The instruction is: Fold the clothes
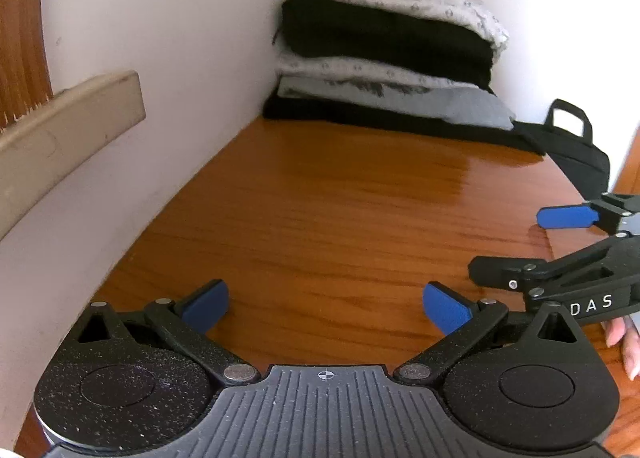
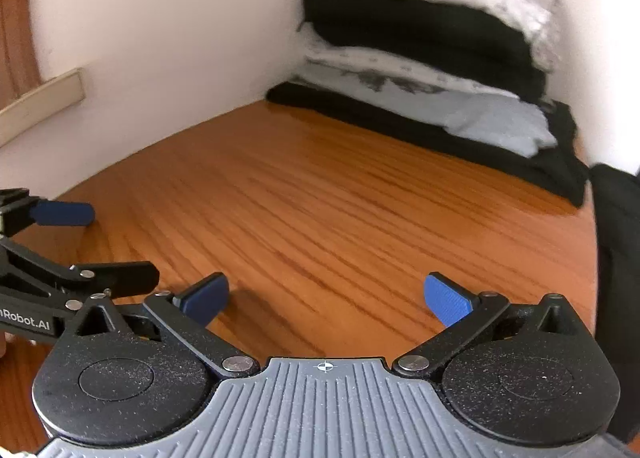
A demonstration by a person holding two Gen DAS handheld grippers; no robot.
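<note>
A stack of folded clothes (image 1: 384,45) sits in the far corner of the wooden table (image 1: 320,209), with white patterned, black and grey layers; the right wrist view shows the same stack of folded clothes (image 2: 424,57) at its upper right. My left gripper (image 1: 326,308) hovers low over bare wood, open, with nothing between its blue pads. My right gripper (image 2: 326,304) is open too and holds nothing. Each gripper shows at the side of the other's view: the right gripper (image 1: 532,246) beside the left, the left gripper (image 2: 108,244) beside the right. No loose garment lies under either gripper.
White walls (image 1: 180,37) close off the table on the left and behind the stack. A beige ledge (image 1: 68,125) juts from the left wall. A black bag (image 1: 576,149) stands at the table's far right edge. Fingers of a hand (image 1: 624,342) show at the right.
</note>
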